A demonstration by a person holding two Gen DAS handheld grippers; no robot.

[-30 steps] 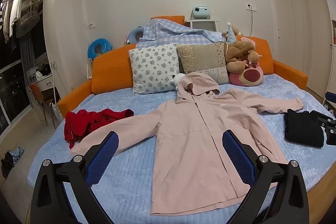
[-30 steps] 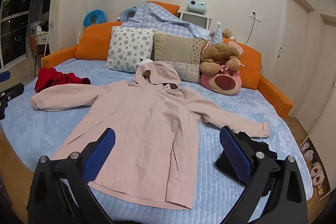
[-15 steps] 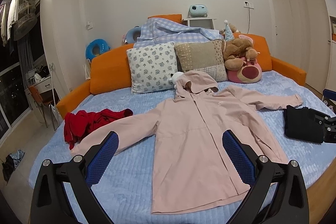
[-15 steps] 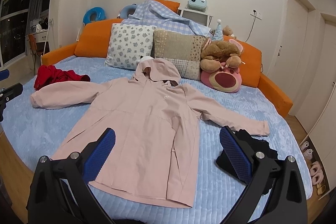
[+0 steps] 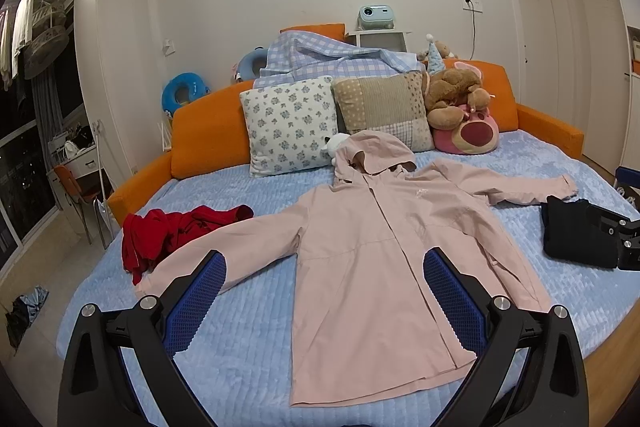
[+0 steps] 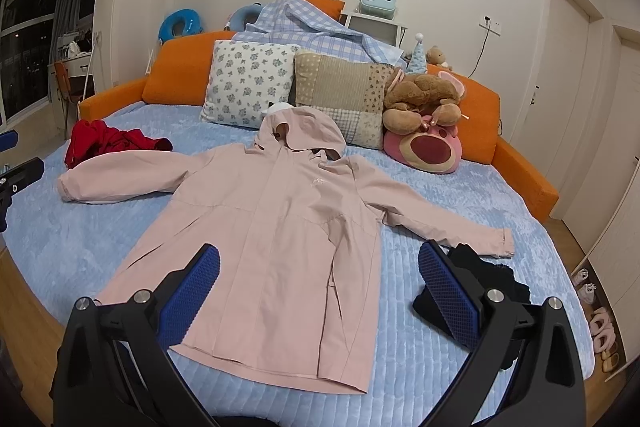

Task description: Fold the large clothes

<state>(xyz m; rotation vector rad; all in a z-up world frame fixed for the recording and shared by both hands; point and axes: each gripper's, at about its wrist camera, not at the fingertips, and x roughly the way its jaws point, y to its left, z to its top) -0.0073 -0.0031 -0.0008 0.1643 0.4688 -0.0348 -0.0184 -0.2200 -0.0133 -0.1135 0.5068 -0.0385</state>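
Observation:
A pink hooded jacket (image 5: 380, 259) (image 6: 280, 227) lies flat and face up on the light blue bed cover, both sleeves spread out, hood toward the pillows. My left gripper (image 5: 324, 287) hovers above the near hem, open, nothing between its blue pads. My right gripper (image 6: 318, 283) hangs over the jacket's lower right side, also open and empty. Each gripper's black tip shows at the edge of the other's view.
A crumpled red garment (image 5: 172, 231) (image 6: 108, 143) lies by the left sleeve. A folded black garment (image 5: 576, 239) (image 6: 492, 279) sits under the right cuff. Pillows (image 5: 292, 123), plush toys (image 5: 460, 111) and an orange headboard (image 5: 200, 135) line the far side. Slippers (image 6: 600, 331) lie on the floor.
Both grippers have drifted slightly back and up, so the jacket sits a little lower and further in view. Nothing on the bed moved.

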